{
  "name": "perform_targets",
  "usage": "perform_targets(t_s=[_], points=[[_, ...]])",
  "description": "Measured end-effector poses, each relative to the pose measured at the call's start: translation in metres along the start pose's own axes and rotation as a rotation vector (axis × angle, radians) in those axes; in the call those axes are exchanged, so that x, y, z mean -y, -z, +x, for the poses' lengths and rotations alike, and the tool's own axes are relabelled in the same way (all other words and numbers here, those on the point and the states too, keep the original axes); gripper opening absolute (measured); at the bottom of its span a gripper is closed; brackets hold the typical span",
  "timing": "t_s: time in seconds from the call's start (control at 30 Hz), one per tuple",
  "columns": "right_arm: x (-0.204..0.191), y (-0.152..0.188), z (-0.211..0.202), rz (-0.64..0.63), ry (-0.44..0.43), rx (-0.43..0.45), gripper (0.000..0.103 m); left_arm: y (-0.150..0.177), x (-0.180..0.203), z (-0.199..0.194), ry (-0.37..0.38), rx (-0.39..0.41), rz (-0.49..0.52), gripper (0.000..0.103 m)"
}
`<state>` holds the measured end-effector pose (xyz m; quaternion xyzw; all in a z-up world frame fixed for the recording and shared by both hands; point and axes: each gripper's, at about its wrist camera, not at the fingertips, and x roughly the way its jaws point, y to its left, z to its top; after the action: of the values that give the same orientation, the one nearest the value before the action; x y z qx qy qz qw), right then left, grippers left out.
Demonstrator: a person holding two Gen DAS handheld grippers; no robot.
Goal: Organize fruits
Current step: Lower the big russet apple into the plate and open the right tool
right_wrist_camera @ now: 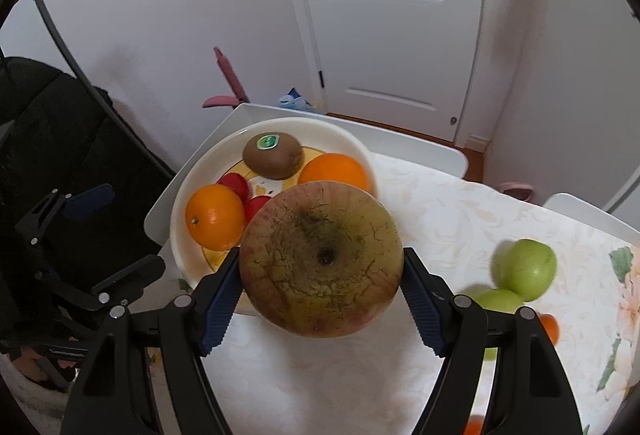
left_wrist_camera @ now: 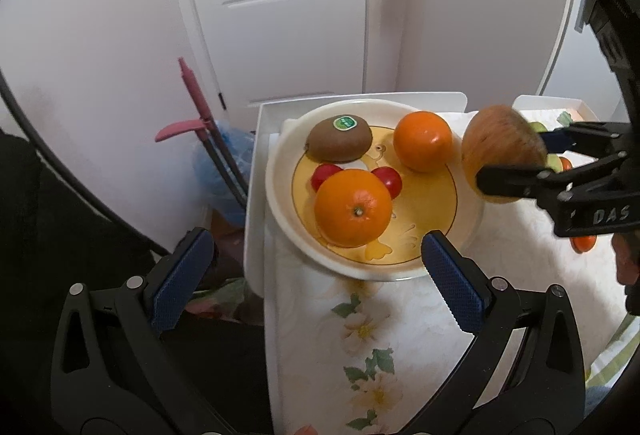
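A white plate point(left_wrist_camera: 280, 203) with a yellow centre holds a kiwi point(left_wrist_camera: 340, 139), two oranges point(left_wrist_camera: 352, 209) point(left_wrist_camera: 422, 141) and two small red fruits point(left_wrist_camera: 324, 173). My left gripper point(left_wrist_camera: 316, 251) hovers open over the plate's near rim, nothing between its blue pads point(left_wrist_camera: 180, 283). My right gripper point(right_wrist_camera: 322, 263) is shut on a large brownish apple point(right_wrist_camera: 320, 259), held in the air just right of the plate. From the left wrist view that apple point(left_wrist_camera: 500, 151) hangs beside the far orange. Two green apples point(right_wrist_camera: 526, 269) point(right_wrist_camera: 496, 301) lie on the cloth at the right.
The plate sits on a white tray point(left_wrist_camera: 256, 195) at the left edge of a table with a floral cloth point(left_wrist_camera: 372, 335). A small orange fruit point(right_wrist_camera: 550, 327) lies near the green apples. Beyond the table are a white door point(right_wrist_camera: 392, 35), a pink-handled tool point(left_wrist_camera: 192, 107) and a blue bag point(left_wrist_camera: 224, 159).
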<state>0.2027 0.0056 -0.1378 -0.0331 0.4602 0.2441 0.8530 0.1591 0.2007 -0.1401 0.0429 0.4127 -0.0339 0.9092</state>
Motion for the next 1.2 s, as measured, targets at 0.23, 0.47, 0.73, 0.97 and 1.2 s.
perform_targets(t_s=[0.23,0.47,0.73,0.97,1.2], points=[[-0.014,-0.003,0.019,-0.066,-0.054,-0.028,0.071,0.008,-0.003,-0.009,-0.049,-0.006,-0.019,0.103],[-0.017,0.0,0.034,-0.105,-0.081,-0.035,0.072,0.022,-0.008,-0.009,-0.084,-0.031,-0.069,0.103],[-0.018,0.0,0.044,-0.112,-0.096,-0.051,0.072,0.029,-0.002,-0.012,-0.099,-0.042,-0.093,0.103],[-0.011,-0.004,0.023,-0.072,-0.111,0.023,0.103,0.028,0.0,-0.023,-0.093,-0.033,-0.101,0.103],[-0.003,-0.001,0.006,-0.059,-0.087,0.025,0.103,0.023,0.002,-0.038,-0.075,-0.01,-0.104,0.103]])
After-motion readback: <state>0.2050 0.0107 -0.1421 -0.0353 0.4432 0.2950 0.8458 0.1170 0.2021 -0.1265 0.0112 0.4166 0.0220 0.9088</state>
